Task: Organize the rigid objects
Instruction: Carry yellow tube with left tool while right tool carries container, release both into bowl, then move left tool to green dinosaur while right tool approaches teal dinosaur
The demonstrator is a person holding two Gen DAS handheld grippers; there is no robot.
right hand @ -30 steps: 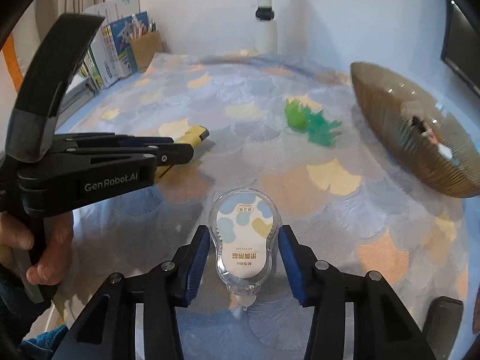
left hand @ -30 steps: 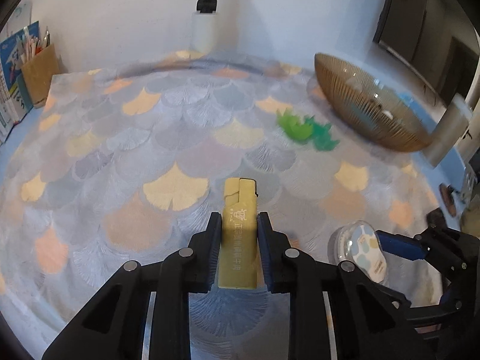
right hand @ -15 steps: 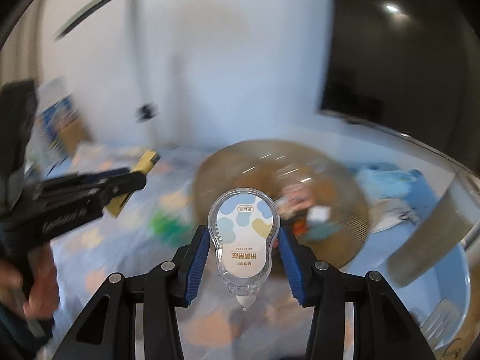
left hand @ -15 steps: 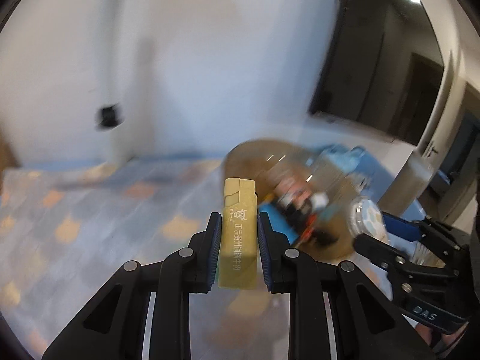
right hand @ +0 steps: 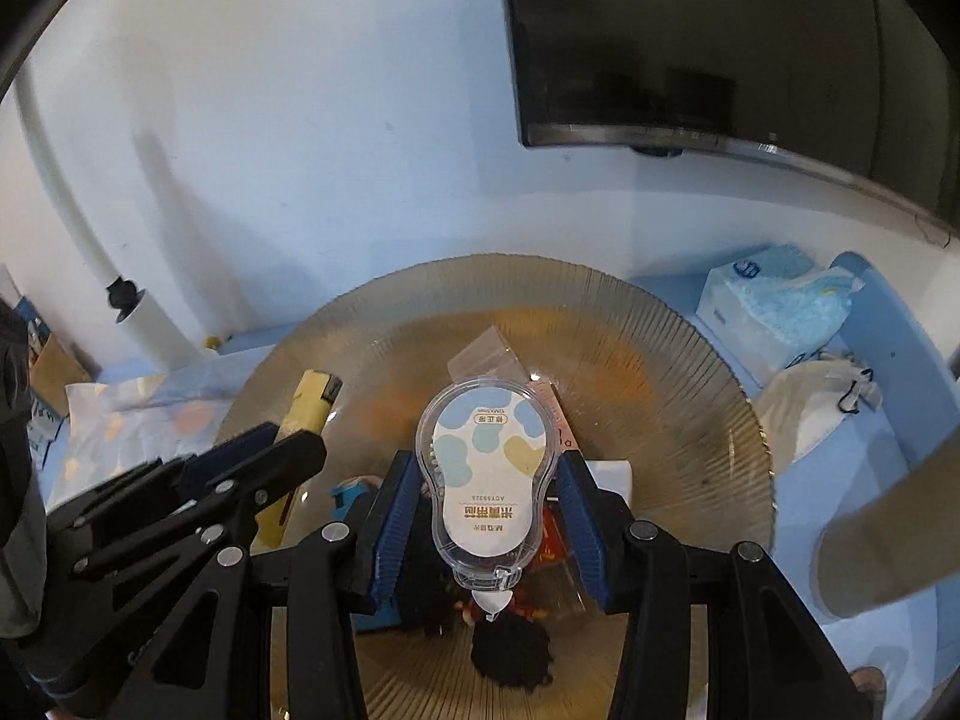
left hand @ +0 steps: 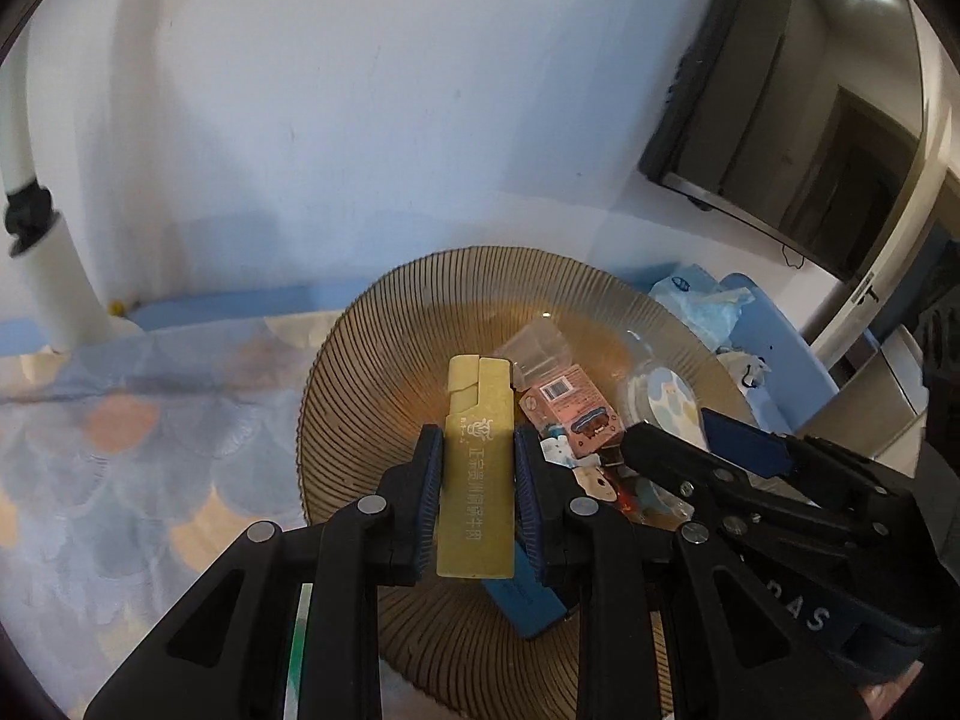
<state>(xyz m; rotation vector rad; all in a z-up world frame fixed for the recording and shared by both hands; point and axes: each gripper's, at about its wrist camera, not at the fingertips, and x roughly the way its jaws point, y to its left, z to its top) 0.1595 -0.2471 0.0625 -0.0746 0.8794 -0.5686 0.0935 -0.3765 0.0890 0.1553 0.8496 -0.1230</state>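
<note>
My left gripper (left hand: pixel 476 444) is shut on a gold stick-shaped pack (left hand: pixel 478 480), which hangs over the ribbed amber glass bowl (left hand: pixel 360 360). The clear teardrop correction tape (right hand: pixel 486 438) with a blue and yellow label sits in my right gripper (right hand: pixel 486 471), which is shut on it above the same bowl (right hand: pixel 660 348). The two grippers are side by side. In the right wrist view the left gripper (right hand: pixel 288 444) and its gold pack (right hand: pixel 312 402) come in from the left. The bowl holds a pink box (left hand: pixel 567 402), a blue item (left hand: pixel 522 597) and a clear packet (left hand: pixel 540 342).
A blue tissue pack (right hand: pixel 774 312) and a white bag (right hand: pixel 810 402) lie right of the bowl on a blue surface. The fan-patterned tablecloth (left hand: pixel 120 450) spreads to the left. A white pole (right hand: pixel 150 330) stands by the wall and a dark screen (right hand: pixel 720 48) hangs above.
Both grippers swung from over the patterned cloth to above the bowl, each keeping its item. The green toys dropped out of view and the bowl's contents now show below.
</note>
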